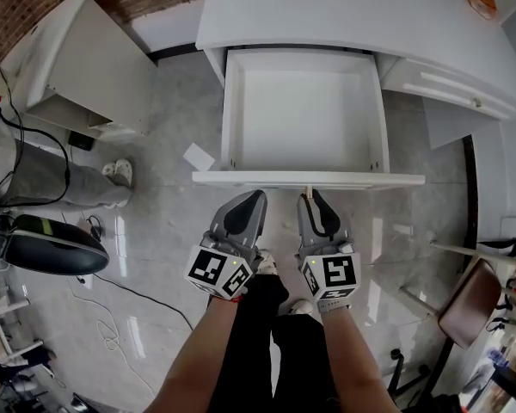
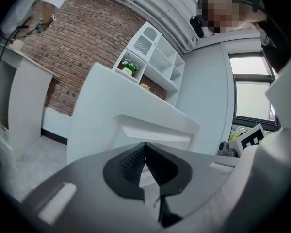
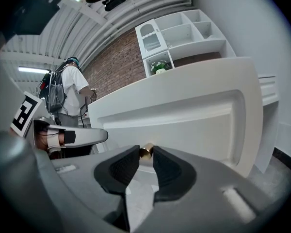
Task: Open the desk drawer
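Right gripper [image 3: 146, 153]: jaws clamped on the small brass knob [image 3: 146, 152] of the drawer front [image 3: 184, 123]; I see the knob pinched right at the jaw tips. The white panel stands directly ahead of the jaws.

Drawer [image 1: 234, 110]: open, its box extending out from under the white desk [image 1: 327, 7] on the far side of both grippers. The interior shows bare white. The front edge lies just ahead of the right gripper's tips.

Left gripper [image 2: 145, 147]: jaws together, tips touching, nothing between them. It sits just beside the right gripper on its left, tips near the drawer front but apart from it, over the pale floor [image 1: 155, 231].
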